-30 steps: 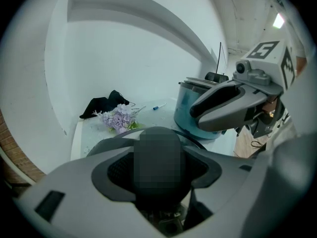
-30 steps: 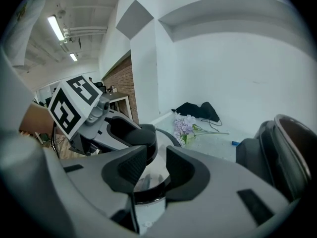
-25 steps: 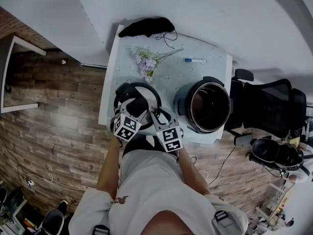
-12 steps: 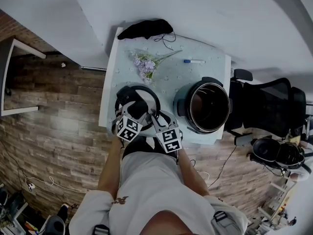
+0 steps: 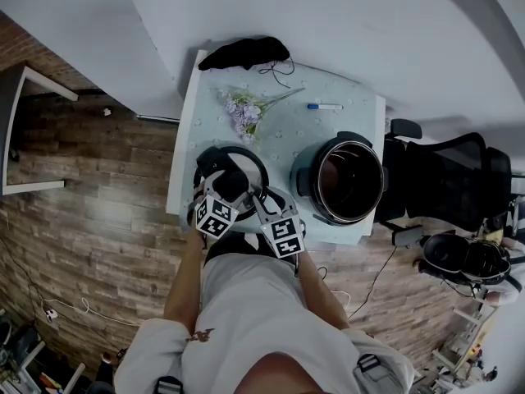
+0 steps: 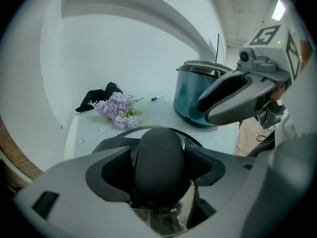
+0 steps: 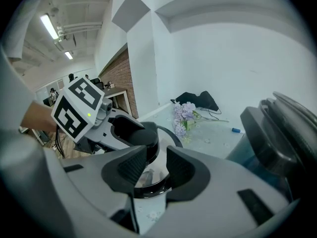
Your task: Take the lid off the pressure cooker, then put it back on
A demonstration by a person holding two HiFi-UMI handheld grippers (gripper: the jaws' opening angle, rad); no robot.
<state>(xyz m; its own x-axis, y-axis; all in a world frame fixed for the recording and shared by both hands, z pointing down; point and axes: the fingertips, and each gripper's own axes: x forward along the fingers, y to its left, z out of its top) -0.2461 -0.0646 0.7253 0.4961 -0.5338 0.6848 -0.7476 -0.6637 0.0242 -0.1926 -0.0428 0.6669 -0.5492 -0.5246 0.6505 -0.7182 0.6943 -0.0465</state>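
Observation:
The black-rimmed cooker lid [image 5: 246, 154] lies on the table's near left corner, apart from the pot. Its dark handle [image 6: 159, 165] stands between the jaws of my left gripper [image 5: 230, 180], which are opening; the pads flank the handle closely on both sides. My right gripper [image 5: 259, 199] hovers just right of it over the lid's near rim [image 7: 163, 133], jaws a little apart with nothing between them. The blue-grey pressure cooker pot [image 5: 302, 175] stands uncovered at the table's right, its steel inside showing. In the left gripper view the pot [image 6: 190, 100] rises behind the right gripper's body.
On the pale table [image 5: 283, 138] lie a bunch of purple flowers [image 5: 244, 109], a blue pen [image 5: 326, 106] and a black cloth with a cord [image 5: 244, 52] at the far edge. A black office chair [image 5: 451, 179] stands right of the table. White wall behind.
The lid stays where it lies on the table's near left. Both grippers keep their places over it; no clear motion shows in the head view.

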